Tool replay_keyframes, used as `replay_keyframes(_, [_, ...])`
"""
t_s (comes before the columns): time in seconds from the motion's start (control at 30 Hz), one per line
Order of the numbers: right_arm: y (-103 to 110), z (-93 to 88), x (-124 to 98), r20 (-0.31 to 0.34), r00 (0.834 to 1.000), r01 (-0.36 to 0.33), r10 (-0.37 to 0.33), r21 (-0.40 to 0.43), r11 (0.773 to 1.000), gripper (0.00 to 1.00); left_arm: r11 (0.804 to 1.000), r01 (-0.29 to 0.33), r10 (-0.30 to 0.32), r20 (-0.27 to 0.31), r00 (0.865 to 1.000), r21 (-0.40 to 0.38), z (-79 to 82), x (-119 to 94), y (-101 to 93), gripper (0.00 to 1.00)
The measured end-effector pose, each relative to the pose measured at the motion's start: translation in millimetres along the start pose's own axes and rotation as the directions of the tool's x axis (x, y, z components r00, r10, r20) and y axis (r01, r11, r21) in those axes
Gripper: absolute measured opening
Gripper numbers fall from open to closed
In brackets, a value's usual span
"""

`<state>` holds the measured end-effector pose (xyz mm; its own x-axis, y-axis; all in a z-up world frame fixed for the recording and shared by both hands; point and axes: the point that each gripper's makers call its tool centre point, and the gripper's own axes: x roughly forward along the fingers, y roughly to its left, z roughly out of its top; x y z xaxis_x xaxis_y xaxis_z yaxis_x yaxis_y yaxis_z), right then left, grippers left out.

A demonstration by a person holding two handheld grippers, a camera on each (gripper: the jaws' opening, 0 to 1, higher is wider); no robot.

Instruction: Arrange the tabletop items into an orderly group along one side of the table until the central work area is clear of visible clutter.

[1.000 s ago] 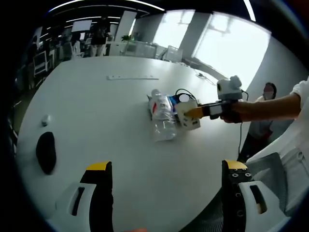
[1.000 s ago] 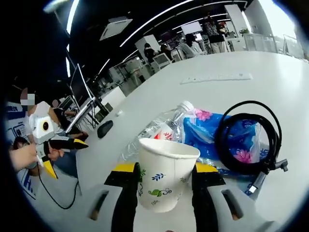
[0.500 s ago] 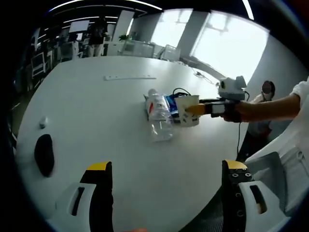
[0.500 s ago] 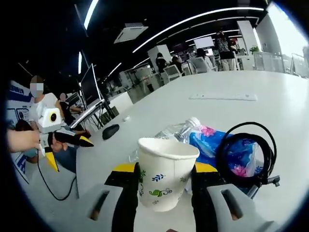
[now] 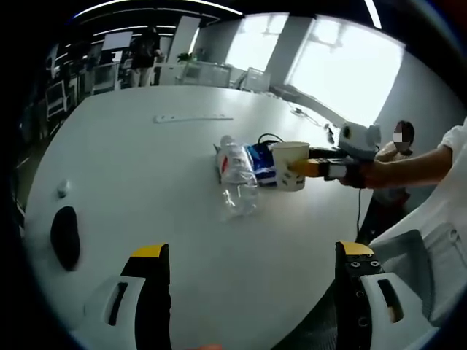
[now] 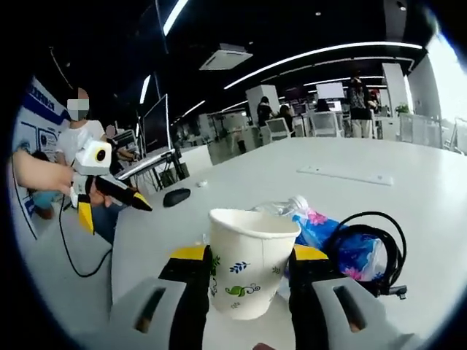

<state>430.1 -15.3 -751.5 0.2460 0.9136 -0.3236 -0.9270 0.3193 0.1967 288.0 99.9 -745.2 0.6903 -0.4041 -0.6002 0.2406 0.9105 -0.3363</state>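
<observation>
While gripped by right claw (image 6: 249,271), tapered leaf-printed paper cup (image 6: 250,260)

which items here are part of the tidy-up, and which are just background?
Part of the job:
- paper cup, clamped in the right gripper
- plastic bottle
- blue floral packet
- black cable coil
- black mouse
- left gripper, jaws apart, holding nothing

Just lying about:
- office chair
- monitor
</observation>
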Motion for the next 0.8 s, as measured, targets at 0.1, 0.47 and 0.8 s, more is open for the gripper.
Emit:
replay_keyframes(0.1, [4,0.0,-4,0.012,1.0,-0.018,0.018,-0.027,0.999,0.4,1.0,0.002,-0.002,0.0,1.0,0.0,0.1,1,-1.3,0.91])
replay_keyframes(0.47, [8,-4.6,-17,0.047,0.998,-0.034,0.037,-0.072,0.997,0.39,1.0,0.011,-0.011,-0.006,1.0,0.002,-0.4,1,-6.2,0.91])
replay_keyframes(0.8, [11,-18.9,-21,0.064,0.997,-0.043,0.05,-0.095,0.995,0.38,0.999,0.016,-0.016,-0.008,1.0,0.028,2.2,-3,-12.5,0.92])
